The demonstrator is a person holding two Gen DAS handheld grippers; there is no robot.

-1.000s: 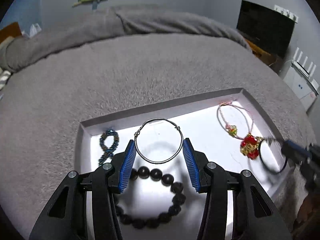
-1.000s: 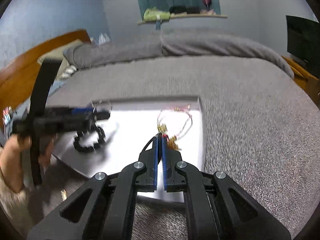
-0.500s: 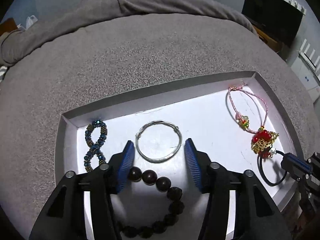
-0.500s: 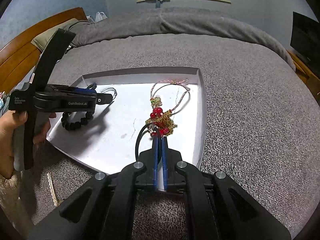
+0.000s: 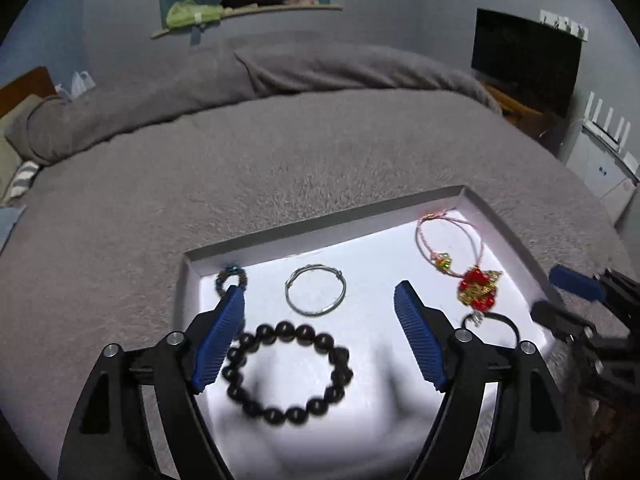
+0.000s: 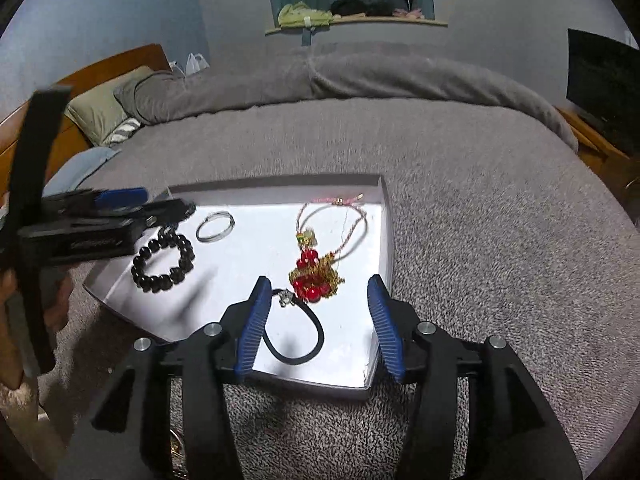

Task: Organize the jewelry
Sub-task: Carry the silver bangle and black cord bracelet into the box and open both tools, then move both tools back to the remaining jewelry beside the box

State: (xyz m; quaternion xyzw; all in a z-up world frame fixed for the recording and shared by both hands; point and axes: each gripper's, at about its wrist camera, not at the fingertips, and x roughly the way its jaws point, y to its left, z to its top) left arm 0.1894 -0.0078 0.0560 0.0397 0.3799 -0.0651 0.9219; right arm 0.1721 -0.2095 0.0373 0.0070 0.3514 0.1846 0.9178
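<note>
A shallow white tray (image 5: pixel 332 224) (image 6: pixel 386 232) lies on a grey bed. In it lie a silver bangle (image 5: pixel 315 294) (image 6: pixel 215 231), a black bead bracelet (image 5: pixel 288 372) (image 6: pixel 163 258), a blue beaded bracelet (image 5: pixel 230 278), a pink cord bracelet (image 5: pixel 448 240) (image 6: pixel 332 224), a red and gold charm (image 5: pixel 478 290) (image 6: pixel 314 278) and a black cord loop (image 5: pixel 504 322) (image 6: pixel 298 332). My left gripper (image 5: pixel 320 340) is open and empty above the black bead bracelet. My right gripper (image 6: pixel 320 322) is open and empty over the black cord loop.
The grey blanket (image 5: pixel 280 160) covers the bed around the tray. A rolled duvet (image 6: pixel 360 76) lies at the back. A wooden headboard (image 6: pixel 100 68) is at the left, a dark screen (image 5: pixel 524 60) at the right. The hand holding the left gripper (image 6: pixel 24 312) is at the left edge.
My right gripper has opened and let go of the black cord loop, which lies in the tray. My left gripper has opened wider and pulled back from the silver bangle.
</note>
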